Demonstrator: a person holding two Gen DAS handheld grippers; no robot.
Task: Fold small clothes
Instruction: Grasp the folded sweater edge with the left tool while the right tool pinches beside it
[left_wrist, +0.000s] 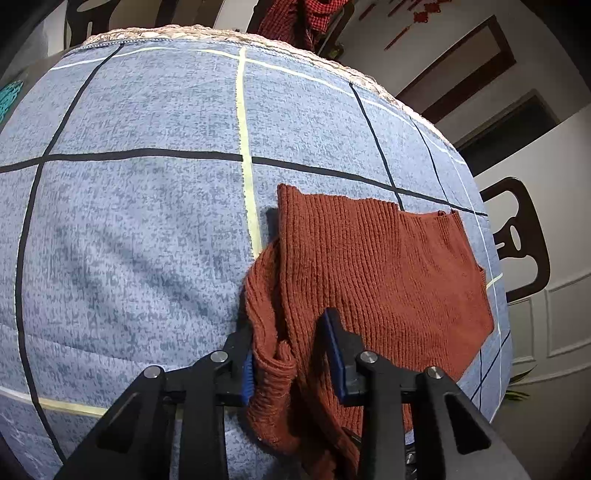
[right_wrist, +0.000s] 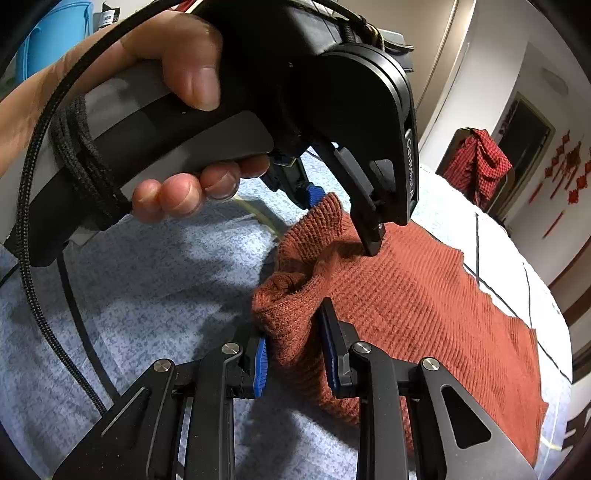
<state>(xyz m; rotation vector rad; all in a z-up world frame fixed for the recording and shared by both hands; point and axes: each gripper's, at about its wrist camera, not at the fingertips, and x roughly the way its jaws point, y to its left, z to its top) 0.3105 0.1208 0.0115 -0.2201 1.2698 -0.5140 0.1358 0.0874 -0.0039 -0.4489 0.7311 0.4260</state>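
Observation:
A rust-red ribbed knit garment (left_wrist: 376, 266) lies on the blue checked cloth (left_wrist: 140, 206); most of it is flat, and its near left edge is bunched up. My left gripper (left_wrist: 291, 354) straddles that bunched edge, with knit between its blue pads and the jaws still apart. In the right wrist view the same garment (right_wrist: 424, 295) lies to the right. My right gripper (right_wrist: 295, 354) straddles a raised fold at its near left edge, jaws apart. The left gripper (right_wrist: 343, 221), held by a hand (right_wrist: 184, 74), presses on the knit just beyond.
The blue cloth (right_wrist: 129, 277) covers a round table with a woven rim (left_wrist: 192, 31). A dark wooden chair (left_wrist: 517, 236) stands at the right edge. A red checked cloth (right_wrist: 476, 166) hangs on a chair beyond the table. A black cable (right_wrist: 40, 266) hangs at the left.

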